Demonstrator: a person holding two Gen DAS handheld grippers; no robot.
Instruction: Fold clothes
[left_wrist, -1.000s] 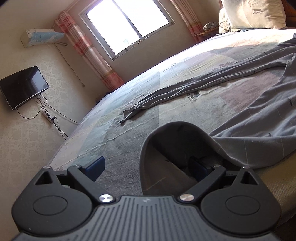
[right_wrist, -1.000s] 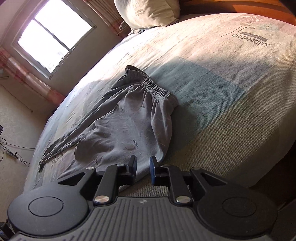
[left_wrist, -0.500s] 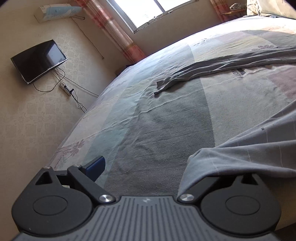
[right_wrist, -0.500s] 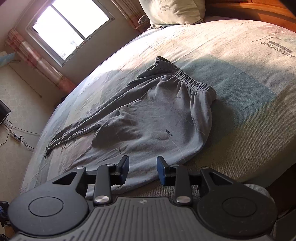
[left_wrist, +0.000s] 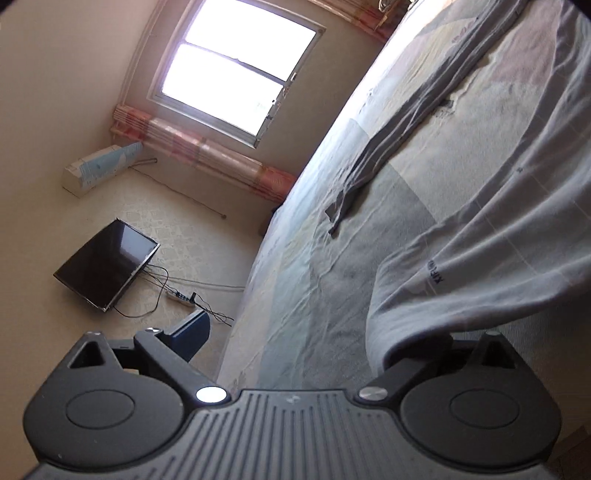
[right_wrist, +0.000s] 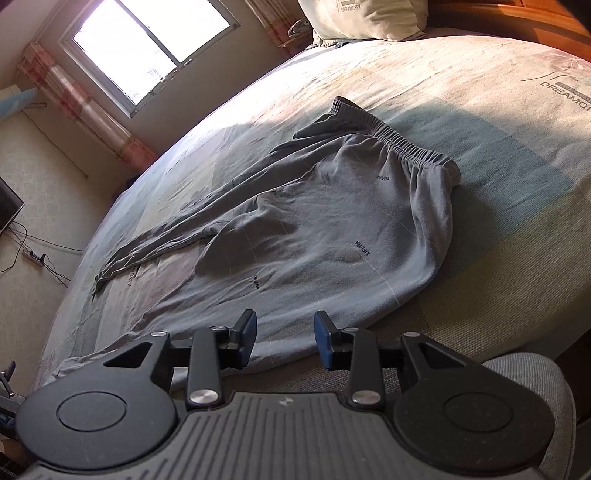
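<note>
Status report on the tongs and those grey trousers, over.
Right tongs open, empty, over trouser hem. Left tongs spread wide, grey cotton trousers draped over one finger, not clamped. Patchwork bedspread otherwise unobstructed.

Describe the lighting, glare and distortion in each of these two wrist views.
Left wrist view: the window is blown out to white, the frame is rolled, and the bed edge bows with the fisheye. Right wrist view: sunlight falls across the far bed, the grey trousers lie mostly in shade, still sharp enough to read their print; dark vignette at the corners.
</note>
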